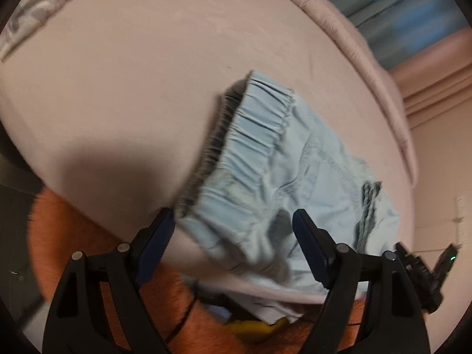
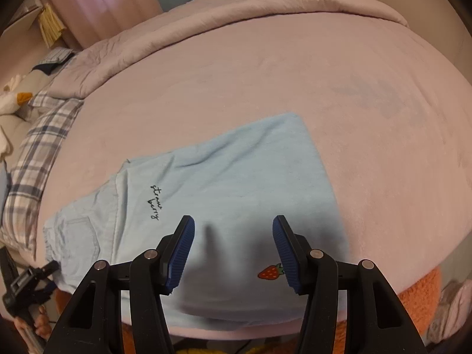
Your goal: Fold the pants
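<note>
Light blue pants (image 2: 236,171) lie folded on the pink bed sheet (image 2: 354,103), near its front edge. They carry black "strawberry" lettering (image 2: 155,203) and a strawberry patch (image 2: 270,272). In the left wrist view the gathered elastic waistband (image 1: 253,135) of the pants (image 1: 309,177) runs up from between my fingers. My left gripper (image 1: 231,214) is open over the waistband end, its pads clear of the cloth. My right gripper (image 2: 233,219) hovers open above the other end of the pants, its shadow falling on them. Each gripper shows at the edge of the other's view: left gripper (image 2: 32,280), right gripper (image 1: 424,271).
A rolled-back pink comforter (image 2: 206,23) lines the far side of the bed. A plaid pillow (image 2: 38,147) and a white plush toy (image 2: 11,100) lie at the left. An orange shaggy rug (image 1: 59,236) covers the floor below the bed's front edge.
</note>
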